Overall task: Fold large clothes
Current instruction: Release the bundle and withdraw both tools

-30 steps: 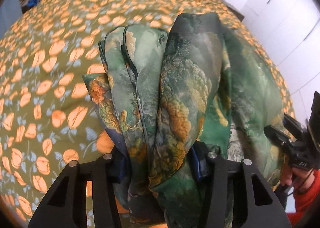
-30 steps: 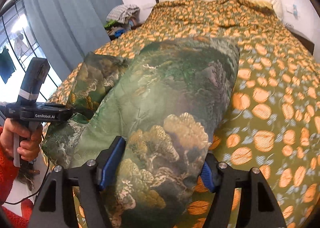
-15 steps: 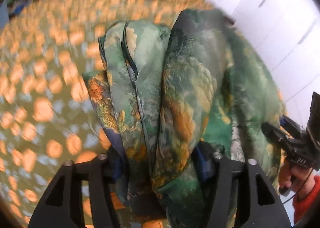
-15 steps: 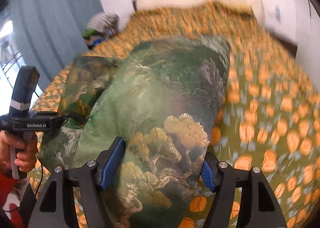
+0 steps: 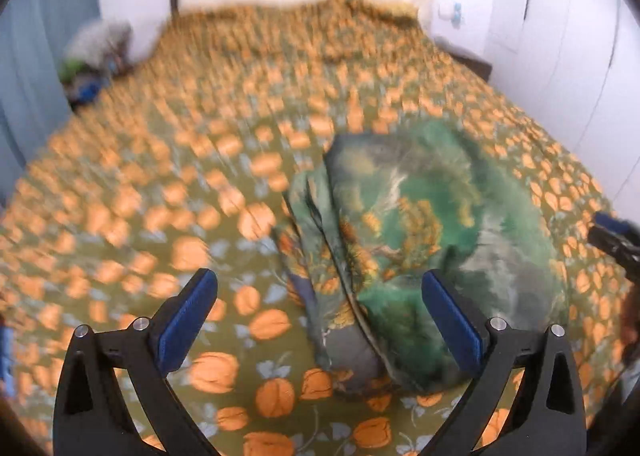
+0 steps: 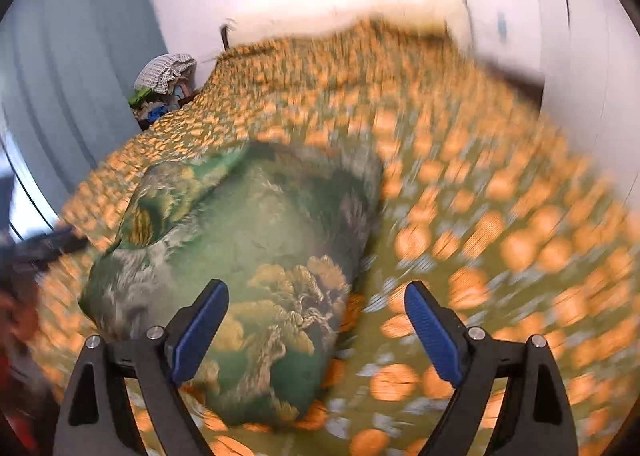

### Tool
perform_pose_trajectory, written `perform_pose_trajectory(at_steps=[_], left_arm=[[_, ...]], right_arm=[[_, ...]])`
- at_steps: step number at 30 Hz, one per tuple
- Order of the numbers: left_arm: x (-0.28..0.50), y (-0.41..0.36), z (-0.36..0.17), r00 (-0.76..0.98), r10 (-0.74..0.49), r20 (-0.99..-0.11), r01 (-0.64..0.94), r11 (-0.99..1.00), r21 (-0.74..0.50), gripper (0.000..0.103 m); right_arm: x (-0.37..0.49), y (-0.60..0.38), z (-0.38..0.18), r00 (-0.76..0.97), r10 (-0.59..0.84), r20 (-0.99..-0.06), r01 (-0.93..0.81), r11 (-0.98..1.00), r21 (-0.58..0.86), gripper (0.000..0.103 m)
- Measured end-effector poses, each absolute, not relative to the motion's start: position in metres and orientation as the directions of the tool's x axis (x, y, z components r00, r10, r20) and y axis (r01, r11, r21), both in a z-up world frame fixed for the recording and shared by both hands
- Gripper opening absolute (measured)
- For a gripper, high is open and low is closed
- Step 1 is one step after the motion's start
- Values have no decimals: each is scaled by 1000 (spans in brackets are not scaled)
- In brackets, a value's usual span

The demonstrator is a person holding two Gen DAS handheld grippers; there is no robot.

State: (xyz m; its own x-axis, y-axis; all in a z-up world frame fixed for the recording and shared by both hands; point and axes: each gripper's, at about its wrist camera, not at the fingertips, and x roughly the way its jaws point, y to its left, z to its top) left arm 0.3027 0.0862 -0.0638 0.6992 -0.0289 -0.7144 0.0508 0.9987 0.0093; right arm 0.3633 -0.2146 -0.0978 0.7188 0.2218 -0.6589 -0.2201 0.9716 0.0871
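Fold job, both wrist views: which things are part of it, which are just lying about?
Job:
- folded green landscape-print silky garment, lying on the bed
- left tool, jaws opening, clear of the cloth
- right tool, jaws opening, nothing gripped

Lying about:
- orange-flower olive bedspread
- pile of clothes beside the bed
- grey curtain
- white wardrobe doors

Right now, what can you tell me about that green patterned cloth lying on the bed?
The green garment is a thin, silky-looking fabric printed with golden trees and misty grey patches. It lies folded into a puffy, roughly oblong bundle on the orange-flowered bedspread, with layered edges showing along its left side in the left view. Nothing grips it: the left hand-held gripper and the right hand-held gripper are both opening, their blue pads clear of the cloth. Motion blur hides finer detail.
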Motion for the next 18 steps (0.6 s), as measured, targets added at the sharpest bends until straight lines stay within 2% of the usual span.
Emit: perform_pose_trajectory(at_steps=[4, 8, 11, 18], left_arm=[[269, 66, -34, 774, 27, -632, 20, 998, 67, 103], [252, 47, -24, 778, -27, -628, 58, 998, 30, 103], [237, 33, -21, 781, -5, -625, 47, 998, 52, 103], [220, 15, -21, 795, 30, -606, 27, 996, 85, 103]], right_arm=[[327, -204, -61, 795, 147, -589, -181, 983, 0, 92], [303, -203, -44, 783, 147, -604, -132, 989, 69, 92], [288, -201, -39, 774, 175, -608, -127, 984, 121, 92], [256, -183, -25, 819, 127, -560, -123, 991, 44, 92]])
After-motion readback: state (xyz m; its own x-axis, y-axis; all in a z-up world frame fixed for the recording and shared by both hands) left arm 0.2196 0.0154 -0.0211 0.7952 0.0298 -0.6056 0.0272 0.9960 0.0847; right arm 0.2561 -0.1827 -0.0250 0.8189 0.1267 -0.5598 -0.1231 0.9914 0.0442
